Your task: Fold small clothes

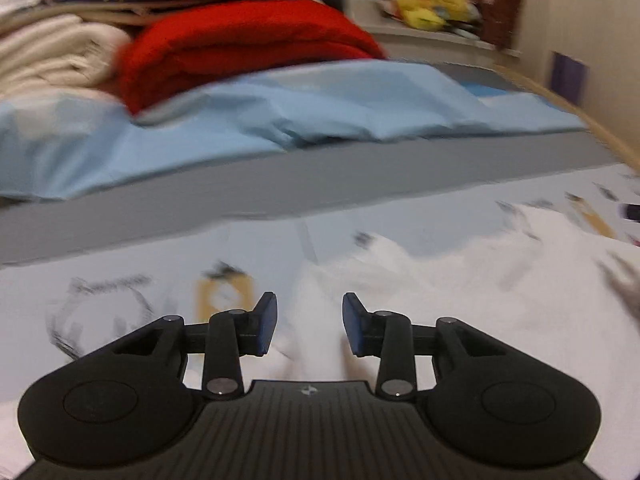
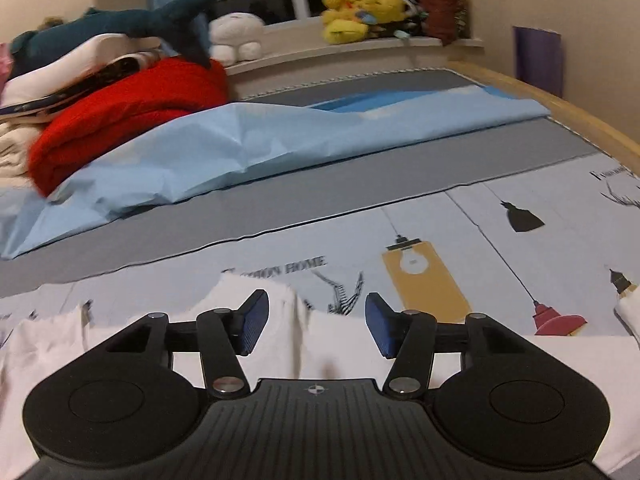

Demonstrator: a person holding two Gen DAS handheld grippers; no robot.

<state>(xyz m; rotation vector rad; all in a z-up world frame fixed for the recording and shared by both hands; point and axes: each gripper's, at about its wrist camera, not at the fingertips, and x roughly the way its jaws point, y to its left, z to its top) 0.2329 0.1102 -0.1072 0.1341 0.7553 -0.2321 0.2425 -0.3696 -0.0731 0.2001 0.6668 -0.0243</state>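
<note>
**White garment flat on bed, fold about to begin**

White garment (image 2: 344,344) spread on the printed bedsheet (image 2: 480,240), below both grippers. Left gripper (image 1: 309,326) and right gripper (image 2: 316,326) over the cloth, jaws spread, pinching nothing. Likely between folds; next, probably pinching an edge with each and carrying it across.

Printed bedsheet (image 2: 460,216), right wrist view: "HOME" legible, word before it partly hidden by white garment (image 2: 256,320). Small text at right edge unreadable. Left view: print blurred.
</note>
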